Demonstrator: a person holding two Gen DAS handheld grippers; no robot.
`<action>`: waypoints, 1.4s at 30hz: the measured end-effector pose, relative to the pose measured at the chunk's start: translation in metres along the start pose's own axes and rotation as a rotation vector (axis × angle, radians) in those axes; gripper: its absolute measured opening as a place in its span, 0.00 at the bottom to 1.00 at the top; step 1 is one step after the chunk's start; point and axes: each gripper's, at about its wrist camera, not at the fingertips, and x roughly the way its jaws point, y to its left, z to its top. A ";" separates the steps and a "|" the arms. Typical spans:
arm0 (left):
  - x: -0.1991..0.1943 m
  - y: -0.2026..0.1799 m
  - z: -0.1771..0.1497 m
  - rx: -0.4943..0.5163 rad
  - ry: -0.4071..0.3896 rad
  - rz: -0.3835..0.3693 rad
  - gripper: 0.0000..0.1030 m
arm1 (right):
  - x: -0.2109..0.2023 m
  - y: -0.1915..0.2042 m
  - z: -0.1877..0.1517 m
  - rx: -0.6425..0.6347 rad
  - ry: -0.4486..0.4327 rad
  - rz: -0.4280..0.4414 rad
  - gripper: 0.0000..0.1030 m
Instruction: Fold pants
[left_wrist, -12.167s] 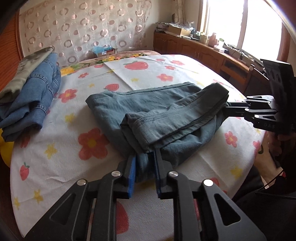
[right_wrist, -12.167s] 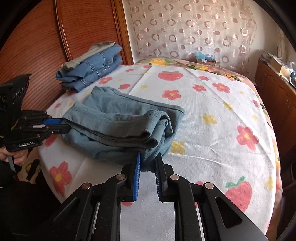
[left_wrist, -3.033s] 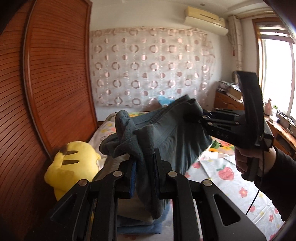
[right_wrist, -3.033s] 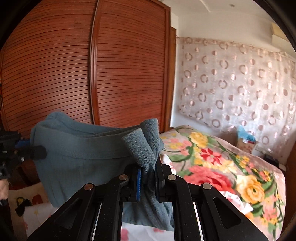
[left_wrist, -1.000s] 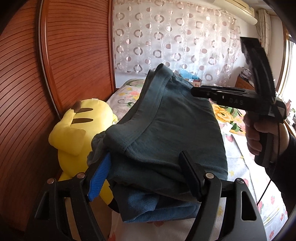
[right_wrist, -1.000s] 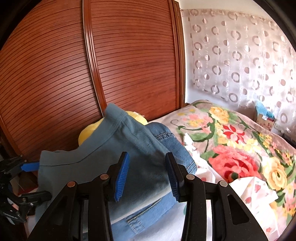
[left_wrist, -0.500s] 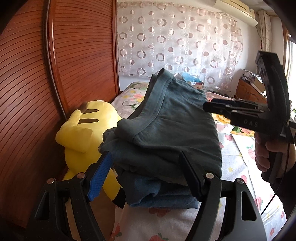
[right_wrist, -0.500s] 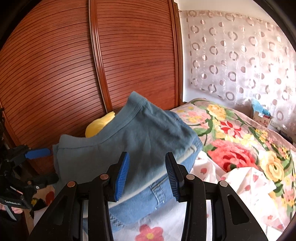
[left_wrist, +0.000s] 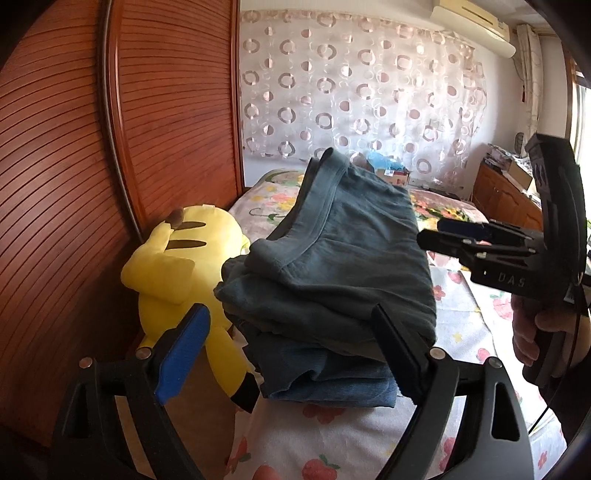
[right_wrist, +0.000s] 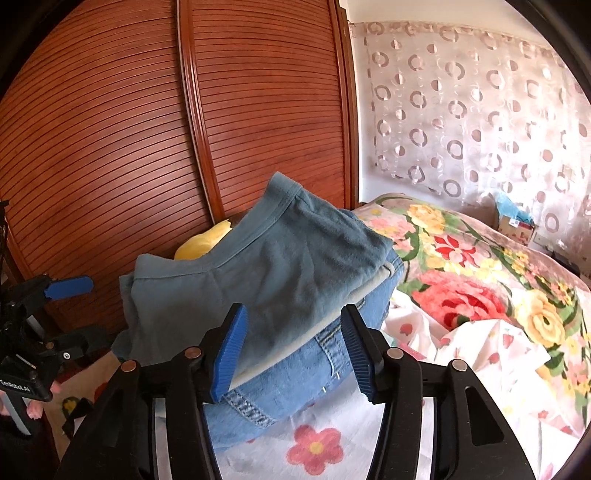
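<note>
Bed with white flower-print sheet; stack of folded clothes lying on its corner, blue jeans at bottom. Floral blanket spread farther back.

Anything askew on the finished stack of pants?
Slightly. The teal pants sit crooked on the blue jeans: one waistband corner sticks up and the near-left end bunches and overhangs. Both tongs are open, clear of the cloth.
</note>
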 end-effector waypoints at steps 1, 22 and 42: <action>-0.001 0.000 0.000 -0.003 -0.003 0.000 0.87 | -0.002 0.000 -0.001 0.002 0.001 -0.004 0.54; -0.018 -0.023 -0.012 0.024 -0.021 -0.013 0.87 | -0.057 0.027 -0.028 0.013 -0.016 -0.084 0.64; -0.055 -0.085 -0.035 0.119 -0.049 -0.122 0.87 | -0.146 0.042 -0.087 0.082 -0.054 -0.222 0.80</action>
